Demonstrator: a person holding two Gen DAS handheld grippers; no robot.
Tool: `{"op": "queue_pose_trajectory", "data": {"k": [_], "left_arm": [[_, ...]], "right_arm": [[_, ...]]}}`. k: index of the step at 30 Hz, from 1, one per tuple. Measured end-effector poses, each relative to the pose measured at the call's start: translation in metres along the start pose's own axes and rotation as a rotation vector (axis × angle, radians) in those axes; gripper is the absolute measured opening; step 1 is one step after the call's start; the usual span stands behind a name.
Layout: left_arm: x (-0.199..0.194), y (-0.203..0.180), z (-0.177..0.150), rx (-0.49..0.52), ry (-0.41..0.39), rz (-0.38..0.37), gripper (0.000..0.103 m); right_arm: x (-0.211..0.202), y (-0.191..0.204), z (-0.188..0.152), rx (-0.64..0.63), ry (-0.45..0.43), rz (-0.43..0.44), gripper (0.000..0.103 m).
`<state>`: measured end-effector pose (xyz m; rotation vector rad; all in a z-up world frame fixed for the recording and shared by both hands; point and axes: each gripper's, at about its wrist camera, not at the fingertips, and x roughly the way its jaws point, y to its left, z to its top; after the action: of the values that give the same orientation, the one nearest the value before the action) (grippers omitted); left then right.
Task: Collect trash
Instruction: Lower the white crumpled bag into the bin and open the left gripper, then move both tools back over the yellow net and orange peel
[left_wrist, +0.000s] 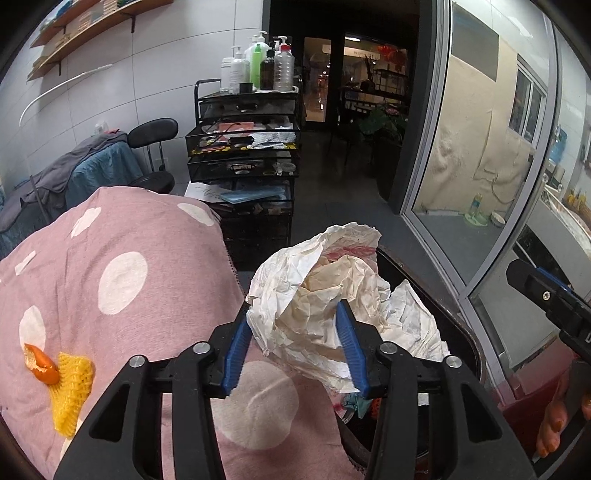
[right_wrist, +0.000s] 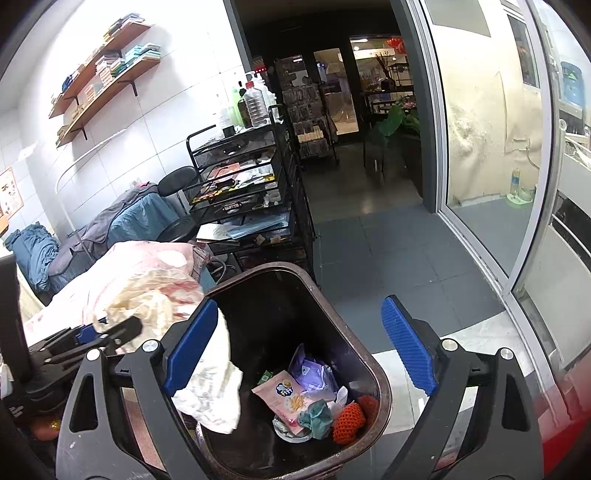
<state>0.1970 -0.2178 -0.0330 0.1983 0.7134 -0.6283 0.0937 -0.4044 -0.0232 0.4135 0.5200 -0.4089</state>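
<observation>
left gripper (left_wrist: 295, 349) clamped on crumpled white paper wad (left_wrist: 325, 295), at dark trash bin (left_wrist: 458, 332) rim, beside pink polka-dot cover (left_wrist: 122, 280).

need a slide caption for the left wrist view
Left tool holds crumpled paper over the dark bin, beside a pink dotted blanket.

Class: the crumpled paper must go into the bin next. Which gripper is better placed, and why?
Left. The left gripper has the crumpled paper between its fingers at the bin edge. The right gripper is open and empty.
</observation>
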Motion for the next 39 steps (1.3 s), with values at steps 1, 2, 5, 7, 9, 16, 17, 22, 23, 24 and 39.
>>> {"op": "queue_pose_trajectory", "data": {"k": [1,2,5,7,9,16,17,22,23,24,39], "left_arm": [[0.002,-0.003,0.0,0.01,0.008,0.002,0.056],[0.003,-0.005,-0.001,0.021,0.015,0.004,0.06],[0.003,-0.011,-0.003,0.056,0.005,0.011,0.082],[0.001,-0.014,-0.004,0.072,-0.003,0.007,0.087],[-0.002,-0.014,-0.005,0.074,-0.01,0.006,0.089],[-0.023,-0.004,-0.005,0.006,-0.065,-0.01,0.094],[-0.029,-0.001,-0.006,-0.003,-0.079,-0.006,0.094],[-0.052,0.01,-0.011,-0.033,-0.13,0.002,0.097],[-0.058,0.013,-0.013,-0.045,-0.14,-0.001,0.098],[-0.063,0.016,-0.014,-0.059,-0.148,-0.005,0.098],[-0.115,0.092,-0.06,-0.269,-0.2,0.081,0.098]], "right_arm": [[0.0,0.0,0.0,0.0,0.001,0.001,0.089],[0.0,0.0,0.0,-0.001,0.001,0.001,0.089],[0.0,-0.001,0.0,0.001,0.006,0.004,0.089],[0.0,0.0,-0.001,0.002,0.007,0.005,0.089],[0.0,-0.001,-0.001,0.004,0.005,0.006,0.09],[0.0,-0.001,-0.001,0.006,0.001,0.009,0.092],[0.0,-0.001,-0.002,0.006,0.003,0.01,0.092],[0.001,0.001,-0.003,-0.001,0.009,0.023,0.093],[0.002,0.003,-0.003,-0.003,0.009,0.028,0.093],[0.002,0.004,-0.004,-0.006,0.007,0.032,0.093],[0.012,0.05,-0.028,-0.098,0.06,0.169,0.096]]}}
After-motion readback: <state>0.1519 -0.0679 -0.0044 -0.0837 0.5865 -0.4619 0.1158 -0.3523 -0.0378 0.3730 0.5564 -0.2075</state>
